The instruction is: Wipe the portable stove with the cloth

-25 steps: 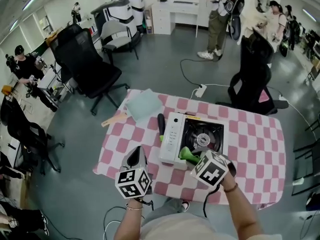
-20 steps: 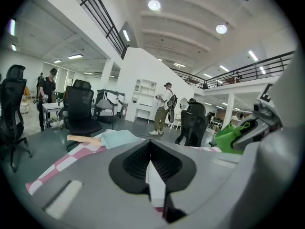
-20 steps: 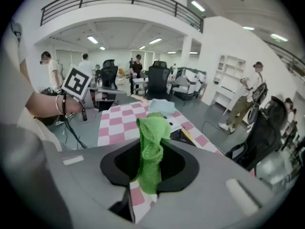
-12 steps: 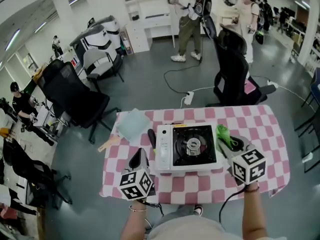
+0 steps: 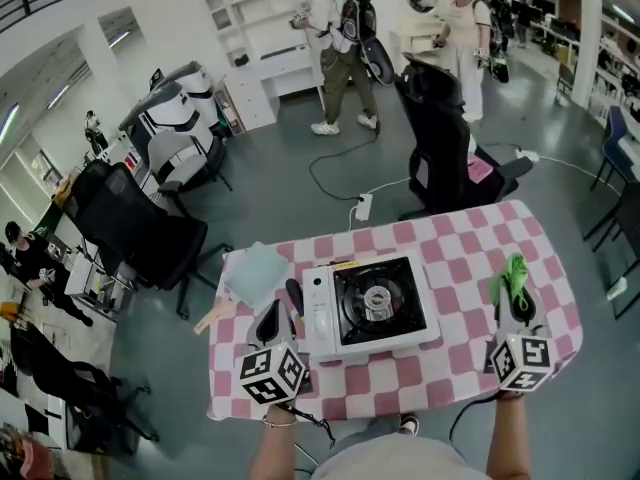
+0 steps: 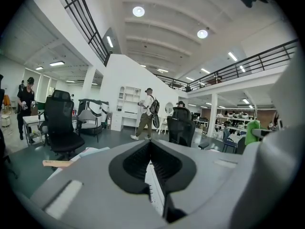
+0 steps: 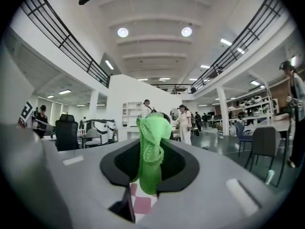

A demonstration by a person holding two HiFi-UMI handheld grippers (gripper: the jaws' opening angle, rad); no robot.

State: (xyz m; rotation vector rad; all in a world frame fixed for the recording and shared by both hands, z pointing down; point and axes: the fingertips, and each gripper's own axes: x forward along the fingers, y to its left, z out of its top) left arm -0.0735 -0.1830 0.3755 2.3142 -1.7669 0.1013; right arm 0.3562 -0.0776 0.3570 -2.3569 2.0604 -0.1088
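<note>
The white portable stove [image 5: 368, 310] with a black burner top sits mid-table on the pink checked cloth. My right gripper [image 5: 517, 293] is to the stove's right, raised off it and shut on the green cloth [image 5: 513, 274], which hangs bunched between its jaws [image 7: 151, 151]. My left gripper [image 5: 269, 320] hovers at the stove's left edge with its jaws closed together and nothing between them [image 6: 150, 149]. The stove's white side [image 6: 155, 182] shows just beyond the left jaws.
Left of the stove lie a black-handled tool [image 5: 294, 295], a pale green folded cloth [image 5: 253, 272] and a wooden spatula [image 5: 212, 317]. Black office chairs [image 5: 440, 138] stand past the table's far edge and to the left [image 5: 140, 233]. People stand farther back.
My right gripper carried the green cloth off the stove's front corner and out to the right side of the table. The left gripper stayed by the stove's left edge. The head view shifted.
</note>
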